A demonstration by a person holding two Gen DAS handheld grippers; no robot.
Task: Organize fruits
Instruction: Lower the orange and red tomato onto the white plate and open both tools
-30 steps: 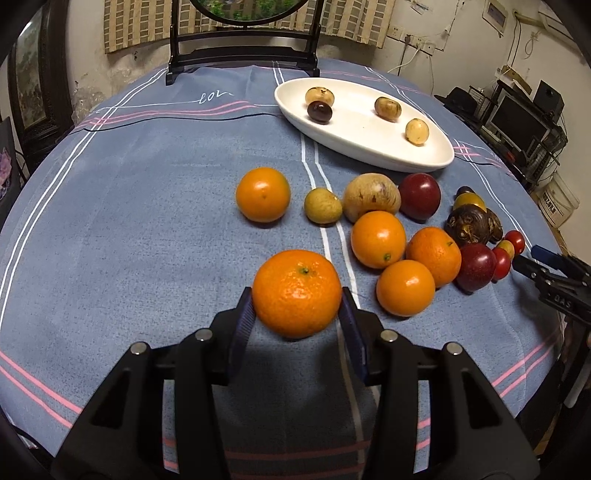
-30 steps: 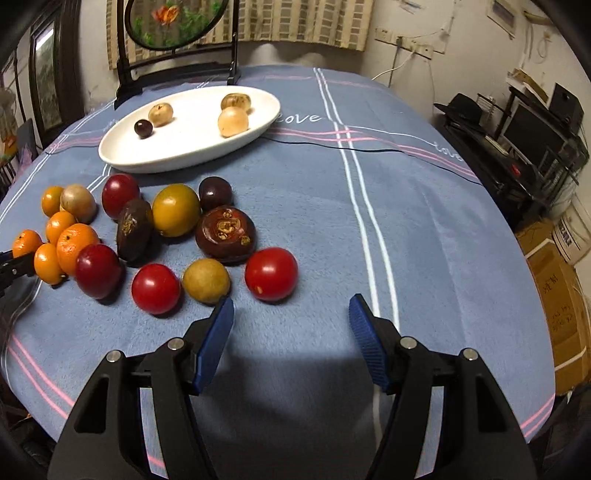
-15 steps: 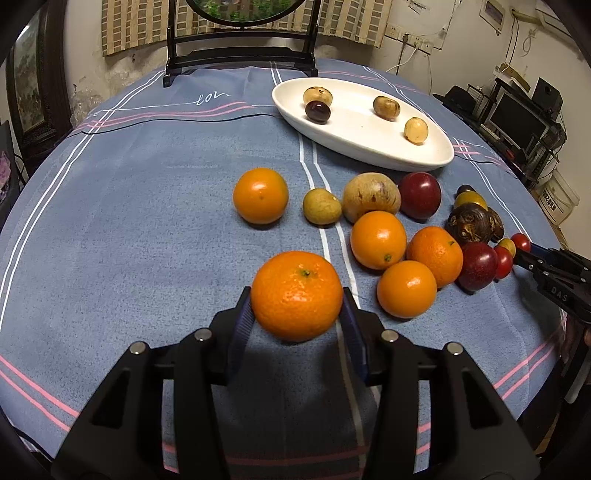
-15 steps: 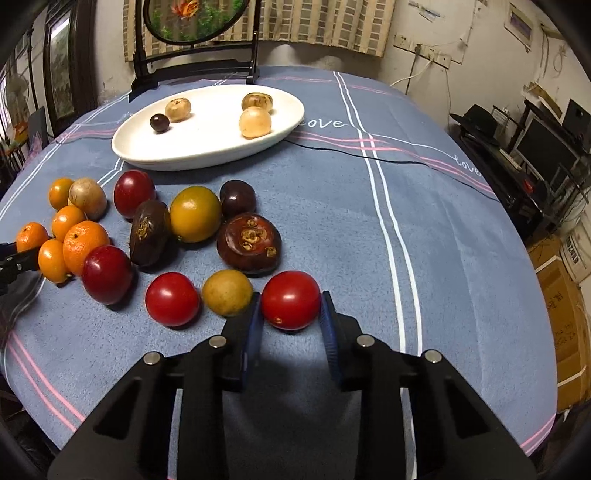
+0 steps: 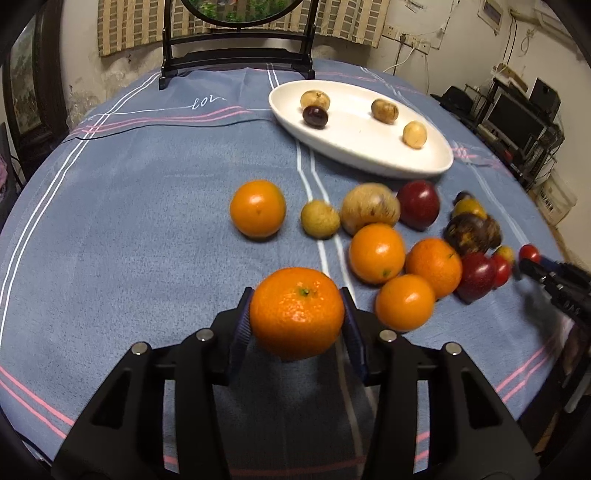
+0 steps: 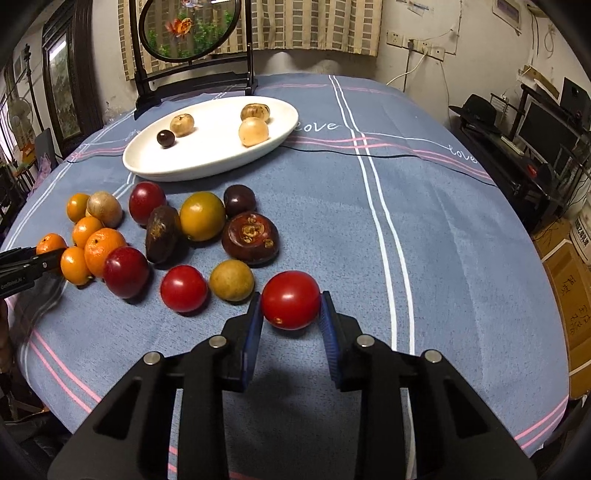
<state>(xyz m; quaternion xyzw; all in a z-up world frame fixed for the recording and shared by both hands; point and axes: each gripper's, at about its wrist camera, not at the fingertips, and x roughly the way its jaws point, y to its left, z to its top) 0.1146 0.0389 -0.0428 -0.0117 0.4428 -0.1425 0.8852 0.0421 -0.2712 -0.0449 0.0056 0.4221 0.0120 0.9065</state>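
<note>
My left gripper (image 5: 297,319) is shut on a large orange mandarin (image 5: 297,312), held just above the blue tablecloth. My right gripper (image 6: 290,308) is shut on a red tomato (image 6: 290,300), its blue pads pressing both sides. A pile of loose fruit lies between them: more mandarins (image 5: 376,253), a second tomato (image 6: 183,288), a yellow-brown fruit (image 6: 231,280), dark red plums (image 6: 125,271) and a brown mangosteen (image 6: 250,238). One mandarin (image 5: 258,207) lies apart to the left. The white oval plate (image 6: 207,158) beyond holds several small fruits.
A dark wooden stand with a round painted screen (image 6: 192,29) rises at the table's far edge. Shelves with electronics (image 6: 543,133) and cardboard boxes (image 6: 569,280) stand off the table to the right. The cloth right of the white stripes (image 6: 384,221) carries no fruit.
My right gripper moved forward and closed around the red tomato, which has since lifted a little off the cloth. My left gripper kept its hold on the mandarin and barely shifted.
</note>
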